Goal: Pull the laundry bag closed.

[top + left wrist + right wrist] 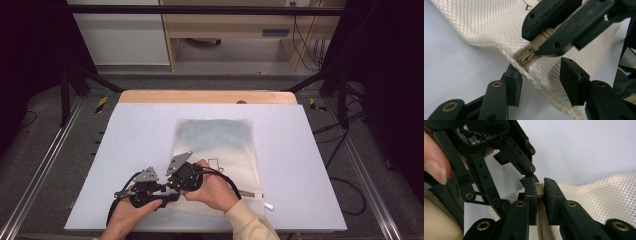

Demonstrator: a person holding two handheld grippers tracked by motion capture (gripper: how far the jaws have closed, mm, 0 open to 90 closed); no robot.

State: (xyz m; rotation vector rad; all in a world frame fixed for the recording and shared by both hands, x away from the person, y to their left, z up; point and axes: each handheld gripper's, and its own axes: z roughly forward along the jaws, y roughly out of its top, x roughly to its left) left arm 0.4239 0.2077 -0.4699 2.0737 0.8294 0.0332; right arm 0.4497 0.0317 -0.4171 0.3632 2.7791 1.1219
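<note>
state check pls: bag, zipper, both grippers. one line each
mesh bag: lying flat on the table, near corner lifted a little
zipper pull: at the bag's corner end, pinched between the right gripper's jaws
right gripper: shut on the zipper pull
left gripper: open, jaws either side of the bag's corner edge, not clamping it
table: covered by a pale sheet, bag on top

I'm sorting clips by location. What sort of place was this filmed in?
Probably a lab or workshop recording rig, not a home. A white-covered table stands inside a dark metal frame, loose cables run over the grey floor, and plain wooden furniture stands behind. A mesh zip bag is the work piece.
</note>
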